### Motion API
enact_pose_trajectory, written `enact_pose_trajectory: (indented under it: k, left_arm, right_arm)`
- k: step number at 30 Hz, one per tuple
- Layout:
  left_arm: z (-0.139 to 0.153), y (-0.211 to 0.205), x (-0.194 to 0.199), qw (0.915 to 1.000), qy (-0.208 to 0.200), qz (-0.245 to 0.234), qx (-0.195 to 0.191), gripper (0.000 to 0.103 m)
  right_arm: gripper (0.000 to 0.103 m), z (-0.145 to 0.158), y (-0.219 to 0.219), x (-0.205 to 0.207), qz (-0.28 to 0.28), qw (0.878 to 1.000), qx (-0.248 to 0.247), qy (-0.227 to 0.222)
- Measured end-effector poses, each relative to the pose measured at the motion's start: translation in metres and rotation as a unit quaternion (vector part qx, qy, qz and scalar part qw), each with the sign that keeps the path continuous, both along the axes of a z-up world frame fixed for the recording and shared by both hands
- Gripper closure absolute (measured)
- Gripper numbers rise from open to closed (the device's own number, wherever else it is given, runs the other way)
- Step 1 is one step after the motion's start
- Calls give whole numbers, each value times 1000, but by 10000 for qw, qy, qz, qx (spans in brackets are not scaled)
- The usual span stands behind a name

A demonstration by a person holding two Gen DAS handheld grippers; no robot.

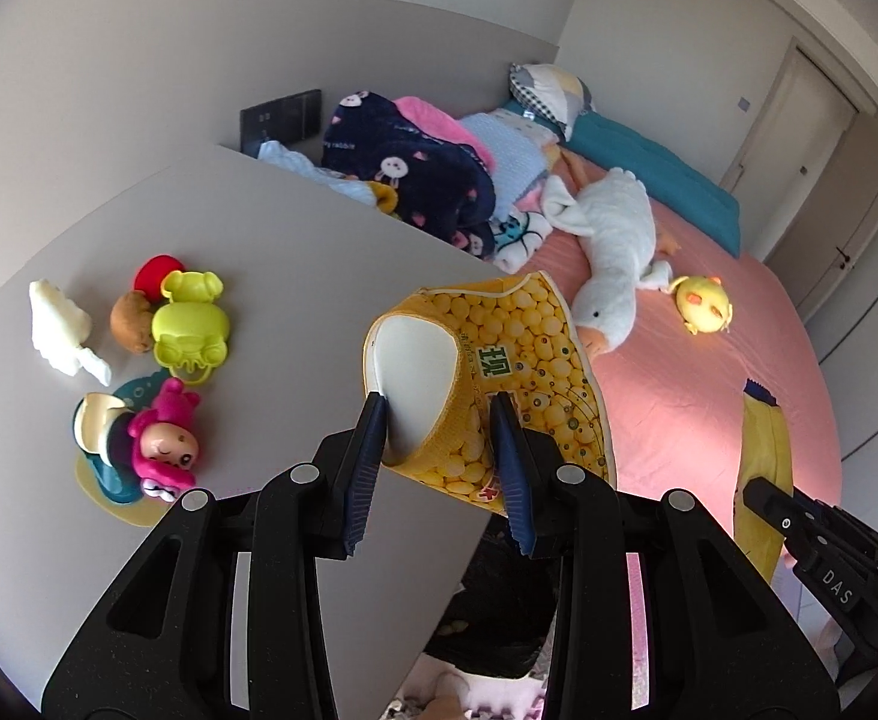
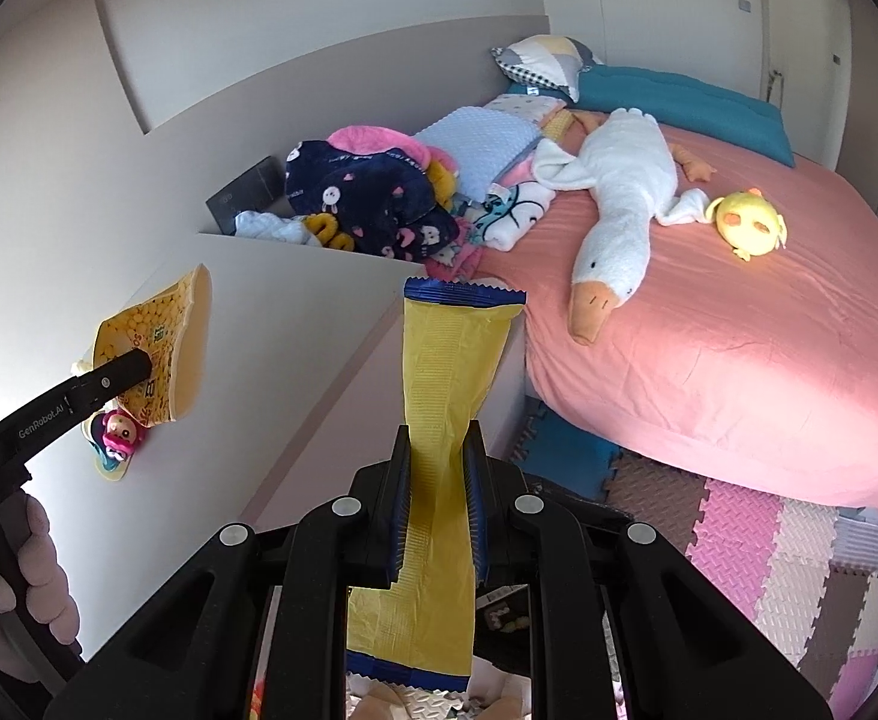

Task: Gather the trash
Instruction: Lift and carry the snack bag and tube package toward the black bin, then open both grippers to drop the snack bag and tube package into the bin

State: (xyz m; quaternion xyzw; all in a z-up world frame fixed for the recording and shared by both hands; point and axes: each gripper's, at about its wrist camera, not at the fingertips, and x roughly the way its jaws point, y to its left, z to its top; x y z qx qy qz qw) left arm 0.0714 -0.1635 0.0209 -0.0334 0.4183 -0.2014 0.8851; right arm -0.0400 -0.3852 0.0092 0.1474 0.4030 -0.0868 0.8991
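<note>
Left gripper: the left gripper (image 1: 439, 420) is closed on the corn snack bag (image 1: 499, 372). Its two blue pads pinch the bag near the torn mouth, one pad on the white inside, one on the printed outside.

Right gripper: the right gripper (image 2: 435, 468) is squeezed tight on the yellow wrapper (image 2: 451, 360). It grips the wrapper near its middle.

Where the bag is: up in the air, over the edge of the worktop (image 1: 246, 252), close to the bed (image 1: 709, 396).

Where the wrapper is: up in the air too, over the gap between the worktop and the bed. Its blue zigzag end sticks up and the other end hangs down below the pads.

How the bag feels: I think it is very light and crinkly. It looks empty and holds a puffed shape, so it squashes easily. The shiny skin may be slippery, so the thick sealed rim looks like the best place to pinch.

How the wrapper feels: thin, floppy and light. It bends where it is pinched. A grip near the middle keeps both ends from flapping much.

What could slip: a loose pinch could let either piece slide out.

Not trash: the toys (image 1: 180, 324) on the worktop and the white goose (image 1: 613, 276) on the bed.
</note>
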Motion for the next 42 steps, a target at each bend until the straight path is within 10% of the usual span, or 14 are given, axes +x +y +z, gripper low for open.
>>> enact_pose_trajectory:
  k: [30,32,34,42]
  left_arm:
    - [-27,-121,-37,9858,283,-1615,353,66]
    - [-29,-126,-38,9838,435,-1700,360,37]
    - [-30,-128,-40,9839,457,-1688,382,11]
    - [-29,-128,-44,9835,255,-1700,563,11]
  right_arm:
    - [85,-7,-64,-43,-851,9963,39,98]
    - [79,-7,-64,-43,-912,9958,46,106]
    - [38,-4,-67,-45,-1136,9935,21,22]
    - [34,6,-75,-53,-1486,9884,-174,-245]
